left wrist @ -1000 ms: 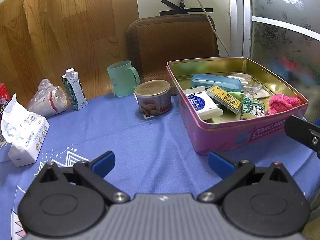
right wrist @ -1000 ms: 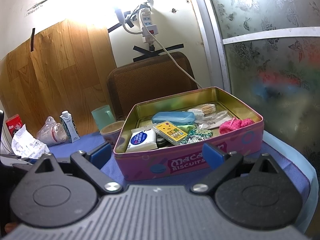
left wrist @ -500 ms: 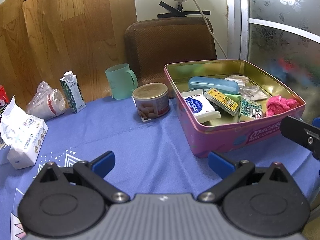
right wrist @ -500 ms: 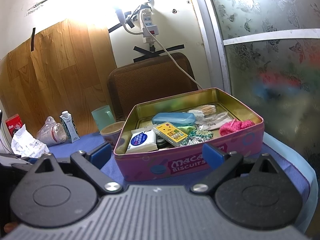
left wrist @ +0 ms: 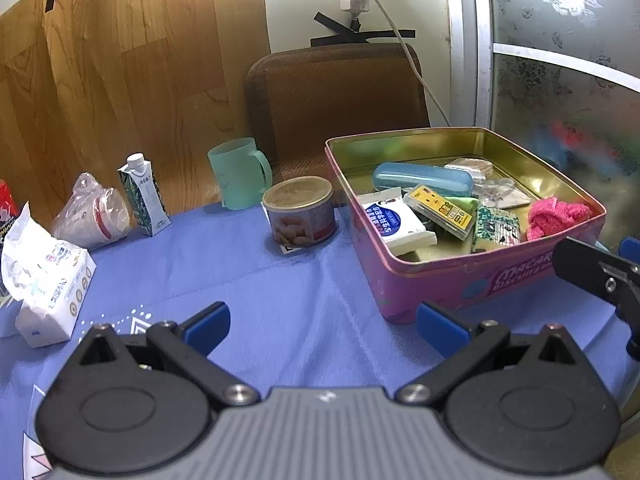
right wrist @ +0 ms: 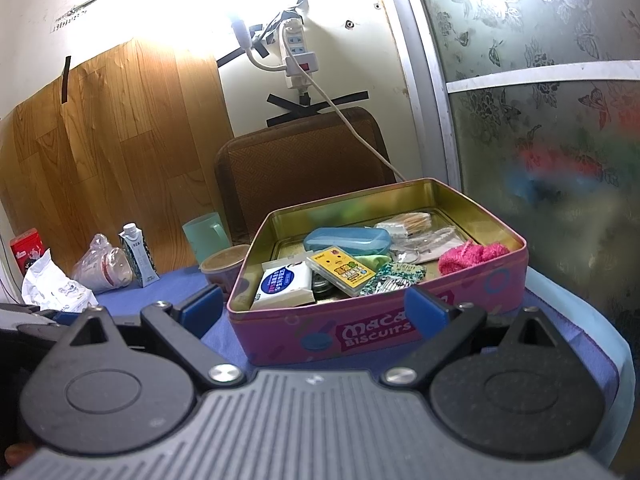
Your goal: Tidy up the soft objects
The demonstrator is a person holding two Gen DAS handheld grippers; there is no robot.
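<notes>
A pink biscuit tin (left wrist: 448,280) (right wrist: 400,320) stands open on the blue tablecloth. Inside lie a fluffy pink cloth (left wrist: 558,216) (right wrist: 472,256), a white tissue pack (left wrist: 394,220) (right wrist: 286,282), a blue case (left wrist: 422,178) (right wrist: 346,240), a yellow box (left wrist: 440,210) (right wrist: 342,270) and a patterned packet (left wrist: 496,226) (right wrist: 390,278). My left gripper (left wrist: 322,322) hangs open over the cloth, left of the tin's near corner. My right gripper (right wrist: 312,306) stands open in front of the tin's near wall, holding nothing. It also juts in from the right edge (left wrist: 592,276) of the left wrist view.
Left of the tin stand a food can (left wrist: 300,210), a green mug (left wrist: 238,172), a small carton (left wrist: 144,194), a bagged cup (left wrist: 94,218) and a tissue bag (left wrist: 44,276). A brown chair back (left wrist: 336,100) and a hanging cable (right wrist: 352,124) rise behind the table.
The left wrist view has risen and pulled back a little, so the tin and can sit slightly lower and farther. The right gripper has barely moved.
</notes>
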